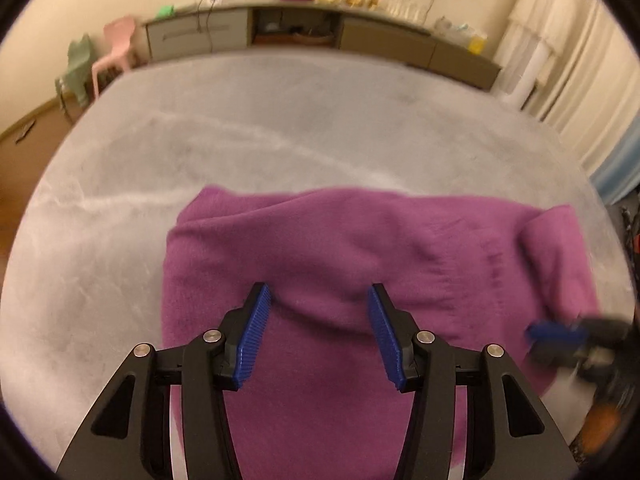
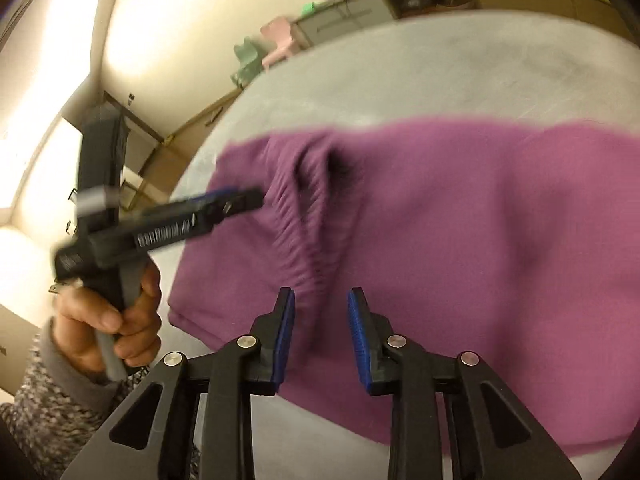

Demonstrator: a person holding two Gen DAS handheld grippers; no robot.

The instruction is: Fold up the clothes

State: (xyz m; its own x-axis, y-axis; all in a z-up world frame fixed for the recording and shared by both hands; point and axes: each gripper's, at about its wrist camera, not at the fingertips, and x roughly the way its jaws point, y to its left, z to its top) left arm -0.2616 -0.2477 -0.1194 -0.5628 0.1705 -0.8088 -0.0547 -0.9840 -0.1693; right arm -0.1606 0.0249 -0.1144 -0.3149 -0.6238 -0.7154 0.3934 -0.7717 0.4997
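Note:
A purple knit garment (image 1: pixel 360 264) lies folded over on a grey bed cover (image 1: pixel 240 128). My left gripper (image 1: pixel 318 300) hovers above its near part, open, with nothing between the blue pads. In the right wrist view the same garment (image 2: pixel 460 240) shows a ribbed, bunched fold (image 2: pixel 316 216) near its left end. My right gripper (image 2: pixel 321 304) is open just above that fold and holds nothing. The left gripper (image 2: pixel 236 200), held by a hand (image 2: pixel 120 316), appears blurred at the garment's left edge. The right gripper (image 1: pixel 560 336) shows blurred at the garment's right edge in the left wrist view.
A low cabinet (image 1: pixel 320 36) with items on top runs along the far wall. A pink chair (image 1: pixel 116 48) and a green chair (image 1: pixel 78 68) stand at the bed's far left corner. White curtains (image 1: pixel 560 60) hang on the right. The grey cover (image 2: pixel 440 64) stretches beyond the garment.

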